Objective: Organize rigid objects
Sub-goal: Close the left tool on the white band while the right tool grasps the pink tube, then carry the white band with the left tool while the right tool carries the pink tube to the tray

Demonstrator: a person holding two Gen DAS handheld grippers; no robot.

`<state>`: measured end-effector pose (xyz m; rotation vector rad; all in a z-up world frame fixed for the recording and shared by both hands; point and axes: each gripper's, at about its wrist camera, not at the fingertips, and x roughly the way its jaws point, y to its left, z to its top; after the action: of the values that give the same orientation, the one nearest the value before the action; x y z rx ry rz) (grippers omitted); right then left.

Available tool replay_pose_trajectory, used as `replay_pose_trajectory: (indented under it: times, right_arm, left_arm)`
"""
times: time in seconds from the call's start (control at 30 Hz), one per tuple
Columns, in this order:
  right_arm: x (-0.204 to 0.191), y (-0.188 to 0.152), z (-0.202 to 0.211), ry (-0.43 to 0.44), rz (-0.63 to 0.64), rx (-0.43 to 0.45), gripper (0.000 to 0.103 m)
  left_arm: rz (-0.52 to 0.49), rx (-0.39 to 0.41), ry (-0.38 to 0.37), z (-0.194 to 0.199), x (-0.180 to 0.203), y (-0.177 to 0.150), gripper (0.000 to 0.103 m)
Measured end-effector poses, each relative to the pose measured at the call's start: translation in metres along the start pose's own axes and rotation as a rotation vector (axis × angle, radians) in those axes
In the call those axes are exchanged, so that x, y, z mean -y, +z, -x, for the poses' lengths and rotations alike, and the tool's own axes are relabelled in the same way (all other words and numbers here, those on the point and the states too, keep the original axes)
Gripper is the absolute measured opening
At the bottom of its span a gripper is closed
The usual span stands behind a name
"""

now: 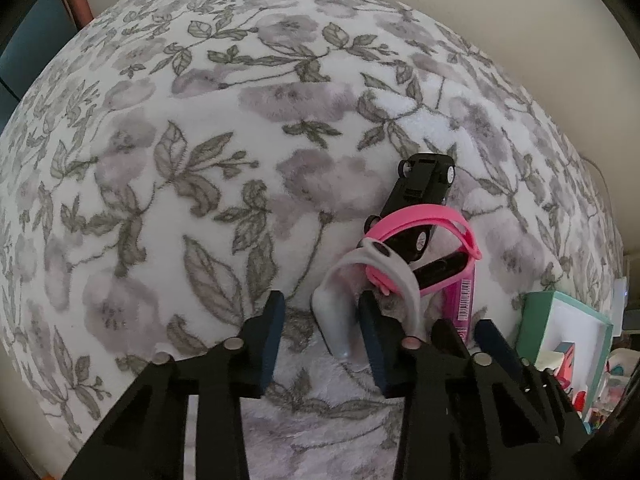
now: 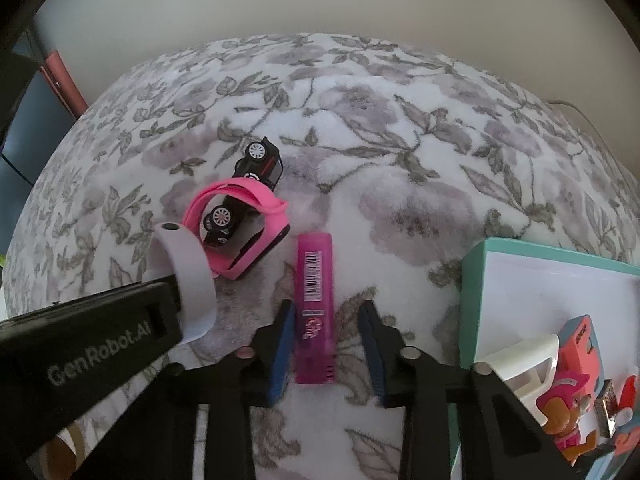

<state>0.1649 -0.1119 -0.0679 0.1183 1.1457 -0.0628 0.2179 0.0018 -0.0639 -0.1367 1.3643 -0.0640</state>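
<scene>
Left wrist view: left gripper [image 1: 322, 340] fingers straddle white wristband [image 1: 334, 320], right pad touching it, left pad apart; grip uncertain. Right wrist view: right gripper [image 2: 326, 350] fingers flank pink tube [image 2: 315, 308] on floral blanket [image 2: 400, 168], left pad touching, right pad off. Pink wristband [image 2: 236, 232] loops around black toy car [image 2: 244, 196] just beside. Teal box [image 2: 472, 280] at right holds toys.

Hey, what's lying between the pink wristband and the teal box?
A pink tube with a barcode lies between them, seen best in the right wrist view.
</scene>
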Motion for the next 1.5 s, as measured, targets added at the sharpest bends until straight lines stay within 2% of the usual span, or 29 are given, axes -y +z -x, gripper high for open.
replay_pose_trajectory:
  times: [0.03, 0.1, 0.3, 0.7, 1.13, 1.23, 1.5]
  right_arm:
    - [0.001, 0.0, 0.0, 0.006, -0.003, -0.001, 0.023]
    - [0.001, 0.0, 0.001, 0.018, -0.002, -0.004, 0.021]
    - [0.001, -0.003, 0.003, 0.028, 0.004, -0.015, 0.021]
    - [0.01, -0.003, 0.027, 0.059, -0.005, 0.004, 0.021]
    - [0.028, 0.0, 0.045, 0.088, -0.045, 0.028, 0.021]
    - [0.03, 0.001, 0.051, 0.092, -0.056, 0.033, 0.021]
    - [0.039, 0.009, 0.09, 0.094, -0.068, 0.113, 0.021]
  left_arm:
    - [0.001, 0.0, -0.007, 0.0, 0.001, 0.0, 0.029]
    - [-0.001, 0.002, -0.013, 0.002, 0.001, -0.001, 0.027]
    - [-0.003, 0.011, -0.009, 0.003, 0.004, -0.005, 0.026]
    - [-0.005, 0.051, -0.001, 0.023, 0.005, -0.009, 0.013]
    - [0.016, 0.096, -0.045, 0.046, 0.004, -0.01, 0.013]
    - [0.029, 0.111, -0.078, 0.055, 0.003, -0.009, 0.013]
    - [0.018, 0.221, -0.105, 0.099, 0.01, -0.008, 0.013]
